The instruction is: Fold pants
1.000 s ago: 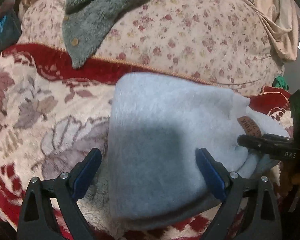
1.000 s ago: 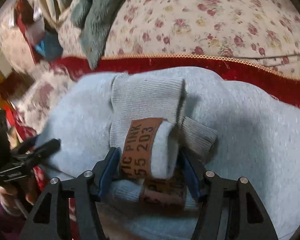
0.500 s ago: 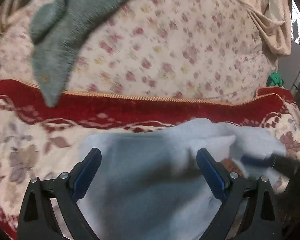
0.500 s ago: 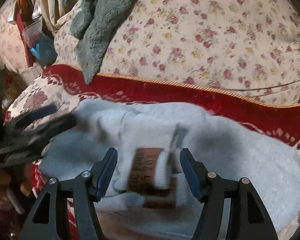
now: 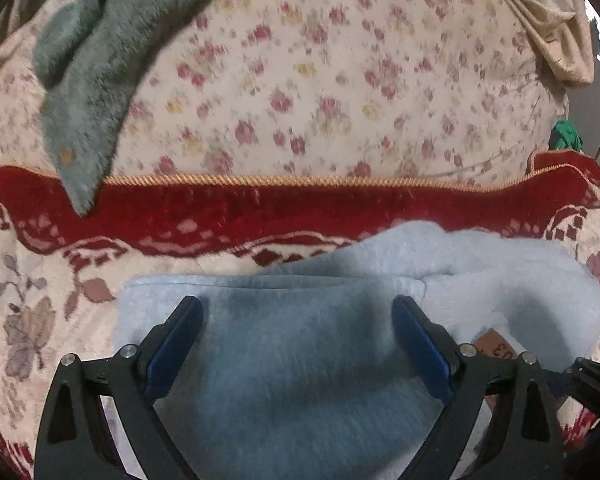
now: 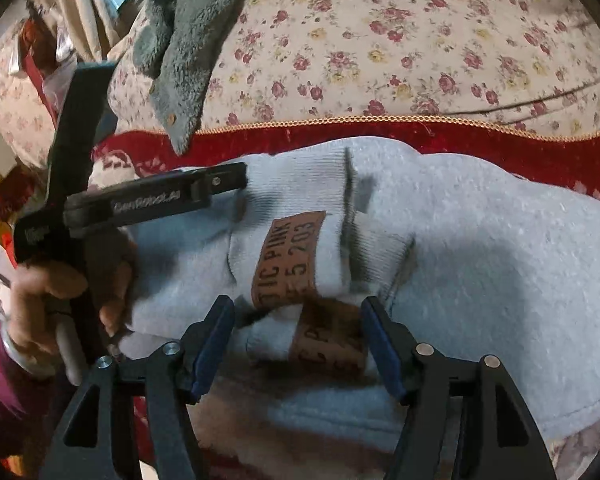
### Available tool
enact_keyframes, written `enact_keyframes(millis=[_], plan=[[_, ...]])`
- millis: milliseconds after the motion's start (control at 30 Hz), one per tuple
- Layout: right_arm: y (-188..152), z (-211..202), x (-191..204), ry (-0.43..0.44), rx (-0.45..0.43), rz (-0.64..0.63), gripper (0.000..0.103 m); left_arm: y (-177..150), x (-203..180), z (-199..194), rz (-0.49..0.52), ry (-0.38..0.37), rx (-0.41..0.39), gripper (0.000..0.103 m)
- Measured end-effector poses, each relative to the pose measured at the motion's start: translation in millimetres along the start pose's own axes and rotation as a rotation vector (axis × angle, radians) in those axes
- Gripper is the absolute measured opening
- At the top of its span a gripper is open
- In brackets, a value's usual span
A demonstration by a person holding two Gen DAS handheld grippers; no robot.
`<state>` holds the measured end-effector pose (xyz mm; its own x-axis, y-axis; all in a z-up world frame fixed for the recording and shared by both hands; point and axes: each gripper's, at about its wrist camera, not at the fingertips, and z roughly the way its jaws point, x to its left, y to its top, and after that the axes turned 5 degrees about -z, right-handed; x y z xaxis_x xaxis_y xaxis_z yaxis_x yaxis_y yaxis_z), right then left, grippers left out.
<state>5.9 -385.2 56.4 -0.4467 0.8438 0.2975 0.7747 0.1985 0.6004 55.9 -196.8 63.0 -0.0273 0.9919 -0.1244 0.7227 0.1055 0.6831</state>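
The right tongs (image 6: 298, 340) stood released, jaws just widened, astride the brown patches (image 6: 288, 258) on the ribbed waistband of the folded grey pants (image 6: 480, 248); the left tongs (image 5: 296, 344) gaped wide over the same pants (image 5: 300, 360), low centre of the frame, pads clear; the pants lay on a red-bordered blanket (image 5: 220, 208); beyond, a floral quilt (image 5: 320, 80) carried a grey-green fleece garment (image 5: 84, 80), upper left.
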Motion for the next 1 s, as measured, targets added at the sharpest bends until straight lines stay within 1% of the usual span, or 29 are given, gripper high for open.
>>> enact_keyframes(millis=[100,200,300,533,600,733,933,1000], plan=[[-3.3,-10.9,-2.4,0.031,-0.028,0.042,0.075,-1.1,-5.5,-13.1,0.003,0.005,-0.031,0.096],[-6.2,-15.8,-0.2,0.009,-0.029,0.043,0.077,-5.0,-13.1,-25.8,0.021,0.006,-0.058,0.096],[-10.0,-19.7,-2.0,0.022,-0.032,0.071,0.079,-7.4,-19.7,-38.0,0.033,-0.002,-0.081,0.096],[-23.5,-39.0,-14.8,0.04,-0.06,0.154,0.084,-10.1,-35.8,-51.0,0.038,-0.062,-0.079,0.096],[-28.1,-44.8,-20.8,0.036,-0.065,0.174,0.085,-10.7,-42.5,-51.6,0.049,-0.083,-0.07,0.096],[-39.4,-59.3,-35.1,0.002,-0.07,0.209,0.086,-12.9,-60.0,-48.3,0.07,-0.138,-0.028,0.096],[-67.8,-85.7,-73.1,-0.079,-0.072,0.31,0.087,-12.8,-87.6,-41.5,0.094,-0.226,0.017,0.097],[-76.6,-93.8,-89.4,-0.093,-0.081,0.366,0.088,-11.2,-98.5,-38.6,0.106,-0.248,0.035,0.097]])
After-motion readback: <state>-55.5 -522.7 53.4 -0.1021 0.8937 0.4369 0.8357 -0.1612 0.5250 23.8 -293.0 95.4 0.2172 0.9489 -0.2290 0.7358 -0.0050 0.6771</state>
